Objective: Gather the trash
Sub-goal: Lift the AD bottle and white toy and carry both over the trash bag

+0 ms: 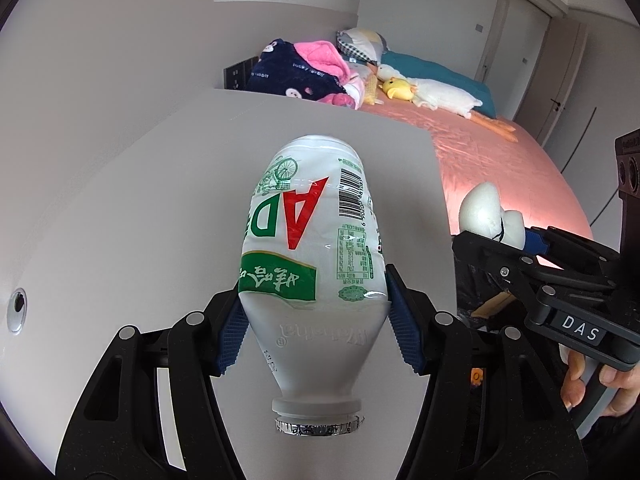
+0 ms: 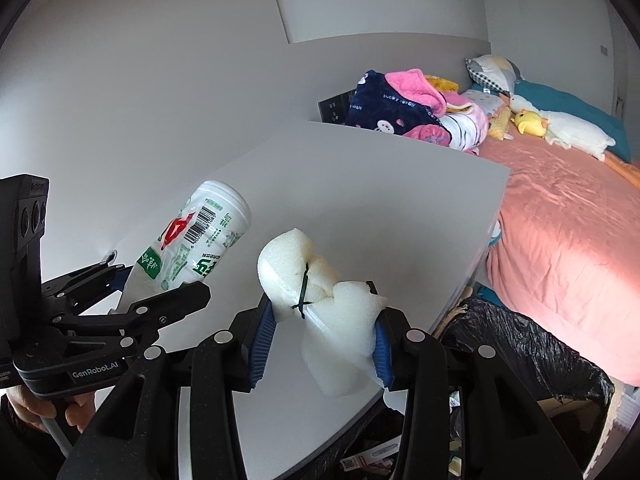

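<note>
— Left gripper (image 1: 314,320)?
— Clamped on a white plastic bottle (image 1: 312,256), blue pads pressing both sides low on the body, just above the shoulder. Held upside down from this camera: foil-rimmed mouth nearest the lens, base pointing away. Green and red label, barcode along one side. Lifted clear above the white surface (image 1: 160,208).
— Right gripper (image 2: 320,344)?
— Closed on a lump of white foam (image 2: 320,292), squeezed between the blue pads, a thin dark tie cinched round its middle. Bulges up and out past the fingertips. Also held above the surface, not resting on it.
— Both visible from either side?
— Yes. From the left wrist, right gripper (image 1: 516,236) at the far right edge with the foam (image 1: 484,212) poking up; part of a hand (image 1: 592,384) wrapped on its handle. From the right wrist, left gripper (image 2: 132,284) at lower left with the bottle (image 2: 196,236) tilted up and away.
— Anything for the trash?
— Bin with a black liner (image 2: 520,344) at lower right in the right wrist view, just past the surface's edge, beside the bed (image 2: 568,220). Scraps and packaging inside, too small to identify.
— Background?
— Pink sheet on the bed, heap of navy and pink blankets (image 2: 400,108) at its head, yellow plush toy (image 2: 530,122) near a teal pillow.
</note>
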The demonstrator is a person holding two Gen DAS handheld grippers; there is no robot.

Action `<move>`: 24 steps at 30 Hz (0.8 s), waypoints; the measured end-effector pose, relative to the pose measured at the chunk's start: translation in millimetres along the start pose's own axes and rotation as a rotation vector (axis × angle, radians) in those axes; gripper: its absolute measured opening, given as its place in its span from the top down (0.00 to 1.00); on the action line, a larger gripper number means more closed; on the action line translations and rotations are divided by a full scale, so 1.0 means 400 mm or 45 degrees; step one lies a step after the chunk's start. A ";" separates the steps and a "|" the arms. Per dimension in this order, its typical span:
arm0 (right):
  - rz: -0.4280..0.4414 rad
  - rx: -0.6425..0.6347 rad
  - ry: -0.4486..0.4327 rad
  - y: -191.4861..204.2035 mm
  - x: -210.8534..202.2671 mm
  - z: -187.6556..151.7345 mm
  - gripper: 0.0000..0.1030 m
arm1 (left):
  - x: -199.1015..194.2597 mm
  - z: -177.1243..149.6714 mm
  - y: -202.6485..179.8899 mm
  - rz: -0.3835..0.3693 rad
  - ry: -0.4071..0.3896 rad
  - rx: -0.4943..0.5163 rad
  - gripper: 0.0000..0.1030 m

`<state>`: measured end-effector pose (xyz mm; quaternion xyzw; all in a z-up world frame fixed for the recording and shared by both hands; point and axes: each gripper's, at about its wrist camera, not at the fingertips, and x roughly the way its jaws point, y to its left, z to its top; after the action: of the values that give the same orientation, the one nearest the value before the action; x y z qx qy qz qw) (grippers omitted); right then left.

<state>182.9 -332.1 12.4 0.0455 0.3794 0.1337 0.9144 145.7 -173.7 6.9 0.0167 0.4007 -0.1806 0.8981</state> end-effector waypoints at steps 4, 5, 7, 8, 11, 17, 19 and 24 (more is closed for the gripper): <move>-0.006 0.008 -0.010 -0.009 -0.031 -0.022 0.57 | -0.017 -0.017 -0.027 -0.011 -0.006 0.011 0.41; -0.009 0.009 -0.013 -0.010 -0.040 -0.029 0.57 | -0.016 -0.016 -0.032 -0.015 -0.006 0.015 0.41; -0.012 0.013 -0.019 -0.014 -0.057 -0.040 0.57 | -0.021 -0.020 -0.047 -0.020 -0.007 0.022 0.41; -0.014 0.015 -0.022 -0.015 -0.066 -0.046 0.57 | -0.024 -0.023 -0.054 -0.025 -0.008 0.025 0.41; -0.020 0.025 -0.032 -0.023 -0.090 -0.062 0.57 | -0.032 -0.030 -0.076 -0.034 -0.010 0.038 0.41; -0.035 0.050 -0.052 -0.046 -0.135 -0.094 0.57 | -0.042 -0.038 -0.114 -0.059 -0.016 0.062 0.41; -0.039 0.060 -0.060 -0.054 -0.150 -0.103 0.57 | -0.044 -0.041 -0.127 -0.068 -0.017 0.071 0.41; -0.055 0.082 -0.082 -0.073 -0.190 -0.125 0.56 | -0.045 -0.048 -0.162 -0.094 -0.013 0.092 0.41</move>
<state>102.5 -382.2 23.5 0.0708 0.3547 0.1001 0.9269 99.0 -225.3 14.6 0.0335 0.3897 -0.2279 0.8917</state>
